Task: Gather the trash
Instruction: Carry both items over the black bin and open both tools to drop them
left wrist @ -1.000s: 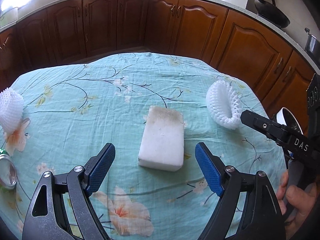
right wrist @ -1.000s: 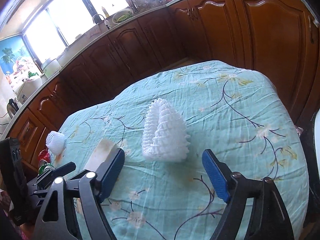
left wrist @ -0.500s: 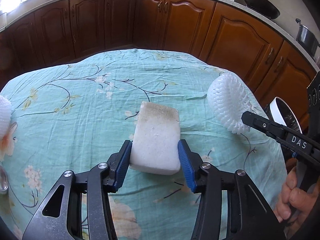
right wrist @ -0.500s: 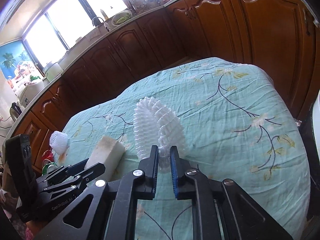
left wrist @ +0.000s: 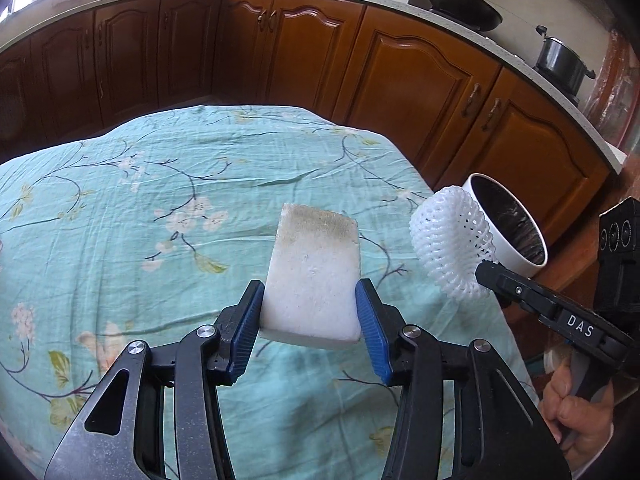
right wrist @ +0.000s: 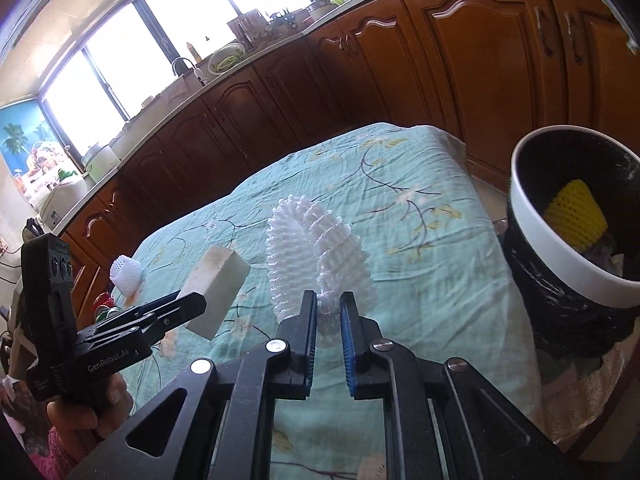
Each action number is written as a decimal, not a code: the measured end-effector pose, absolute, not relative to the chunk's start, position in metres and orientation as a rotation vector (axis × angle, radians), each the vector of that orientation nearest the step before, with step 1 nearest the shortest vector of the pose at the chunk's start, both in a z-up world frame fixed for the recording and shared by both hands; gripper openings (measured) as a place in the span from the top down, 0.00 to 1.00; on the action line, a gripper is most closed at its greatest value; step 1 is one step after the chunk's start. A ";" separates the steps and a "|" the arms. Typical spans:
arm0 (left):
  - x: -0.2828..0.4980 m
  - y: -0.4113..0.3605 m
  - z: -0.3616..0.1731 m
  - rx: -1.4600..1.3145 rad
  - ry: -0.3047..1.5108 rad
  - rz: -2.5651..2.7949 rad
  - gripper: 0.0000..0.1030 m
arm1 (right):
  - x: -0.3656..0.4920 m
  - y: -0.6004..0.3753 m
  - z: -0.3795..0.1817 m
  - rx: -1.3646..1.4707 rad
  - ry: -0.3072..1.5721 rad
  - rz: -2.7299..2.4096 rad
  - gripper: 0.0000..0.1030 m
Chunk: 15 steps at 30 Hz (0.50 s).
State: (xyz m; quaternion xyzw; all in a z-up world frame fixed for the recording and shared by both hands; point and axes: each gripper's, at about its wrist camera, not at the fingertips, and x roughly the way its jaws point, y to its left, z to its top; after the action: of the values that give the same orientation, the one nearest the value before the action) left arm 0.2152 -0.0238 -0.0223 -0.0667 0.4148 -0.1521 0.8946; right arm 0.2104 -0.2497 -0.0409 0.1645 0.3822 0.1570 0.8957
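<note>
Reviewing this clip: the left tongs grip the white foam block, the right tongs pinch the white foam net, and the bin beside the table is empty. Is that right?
Not quite. The bin is not empty: the right wrist view shows a yellow net and other scraps inside. The rest holds: the left tongs grip the foam block, and the right tongs pinch the white net.

"DAS" on right gripper [left wrist: 486,276]; "GenRobot.AI" on left gripper [right wrist: 192,304]

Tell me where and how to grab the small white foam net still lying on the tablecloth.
Pinch the small foam net across its soft bunched body, coming from above with jaws opened wide; it lies low near the far edge of the tablecloth and should squash easily, I judge.
</note>
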 end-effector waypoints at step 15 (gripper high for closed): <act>0.199 -0.099 -0.005 -0.050 0.844 -0.464 0.55 | 0.162 -0.312 -0.030 0.397 0.729 0.213 0.89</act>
State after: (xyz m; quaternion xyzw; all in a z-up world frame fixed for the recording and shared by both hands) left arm 0.1990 -0.0986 -0.0050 -0.0238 0.4057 -0.2230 0.8861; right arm 0.1618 -0.3123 -0.0299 0.1926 0.3532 0.1031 0.9097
